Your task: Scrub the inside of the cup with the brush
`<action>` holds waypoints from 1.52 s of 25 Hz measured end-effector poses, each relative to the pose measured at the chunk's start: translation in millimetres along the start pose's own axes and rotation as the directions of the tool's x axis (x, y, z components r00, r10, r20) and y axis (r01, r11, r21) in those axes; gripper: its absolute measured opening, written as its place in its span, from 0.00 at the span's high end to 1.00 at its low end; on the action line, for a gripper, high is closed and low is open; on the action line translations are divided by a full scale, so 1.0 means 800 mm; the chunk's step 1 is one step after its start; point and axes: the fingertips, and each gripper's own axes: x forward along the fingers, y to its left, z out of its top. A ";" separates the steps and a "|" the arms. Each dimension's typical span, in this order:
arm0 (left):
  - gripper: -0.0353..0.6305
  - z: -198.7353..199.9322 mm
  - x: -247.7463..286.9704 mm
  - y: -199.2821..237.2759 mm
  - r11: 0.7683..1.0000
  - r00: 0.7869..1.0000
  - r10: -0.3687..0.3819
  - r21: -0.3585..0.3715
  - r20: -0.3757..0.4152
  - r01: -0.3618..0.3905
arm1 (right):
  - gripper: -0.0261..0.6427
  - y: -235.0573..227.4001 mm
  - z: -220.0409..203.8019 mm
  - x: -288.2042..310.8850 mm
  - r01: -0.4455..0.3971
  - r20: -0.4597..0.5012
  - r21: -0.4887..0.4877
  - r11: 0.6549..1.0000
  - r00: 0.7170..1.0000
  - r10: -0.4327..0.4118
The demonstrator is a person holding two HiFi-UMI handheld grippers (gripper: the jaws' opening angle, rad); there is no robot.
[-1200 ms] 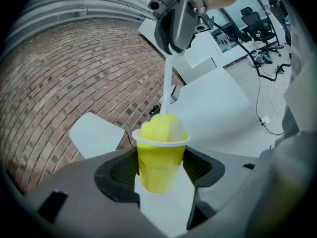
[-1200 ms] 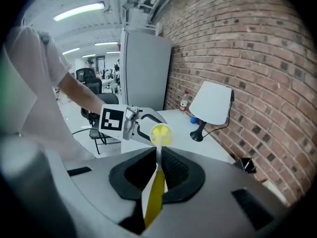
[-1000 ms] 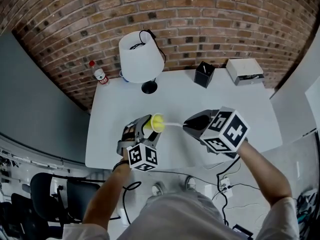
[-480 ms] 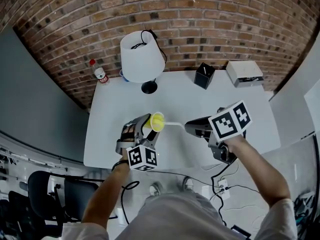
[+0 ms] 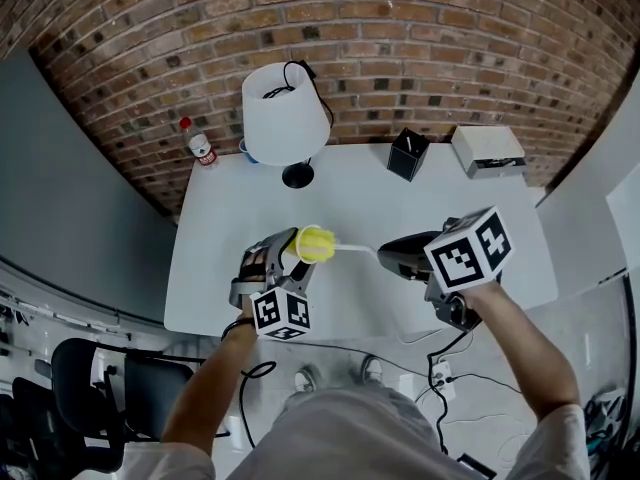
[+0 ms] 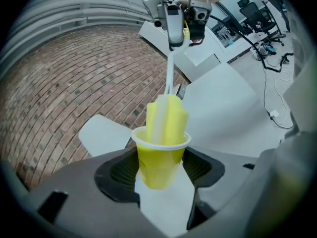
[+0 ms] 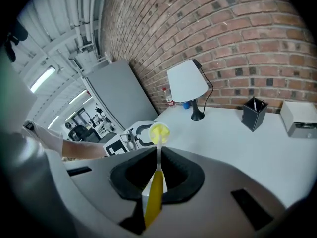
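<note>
**Cup braced in the left jaws, brush working in from the right**

The left gripper (image 6: 161,171) is pinching the yellow cup (image 6: 160,155) by its lower body, one pad pressing on each side. That is leaving the rim and mouth free for the tool. The cup is being held in the air over the near part of the table (image 5: 400,203), not resting on it. Its mouth is tipping towards 3 o'clock in the head view, facing the other hand, so the brush (image 6: 168,117) can be going straight in along the cup's axis.

The right gripper (image 7: 157,171) is squeezing its jaws together on the brush's yellow handle (image 7: 152,205), well back from the working end. I judge this far-back grip is giving reach and letting the wrist turn the head inside the cup. The thin white stem (image 6: 169,73) is bridging the gap between the two grippers.

The yellow sponge head is sitting partly inside the cup, with its upper portion showing above the rim, so scrubbing appears to be under way.

Further out, at 12 o'clock from the cup, the white lamp (image 5: 283,118) is standing by the brick wall. The black pen holder (image 5: 408,151) is standing at about 1 o'clock, well apart from the work.
</note>
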 end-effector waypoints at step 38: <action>0.52 -0.001 0.010 -0.032 0.962 0.964 -0.265 -0.067 0.004 0.264 | 0.92 0.050 -0.024 -0.026 0.117 0.054 -0.978 0.172 0.942 -0.331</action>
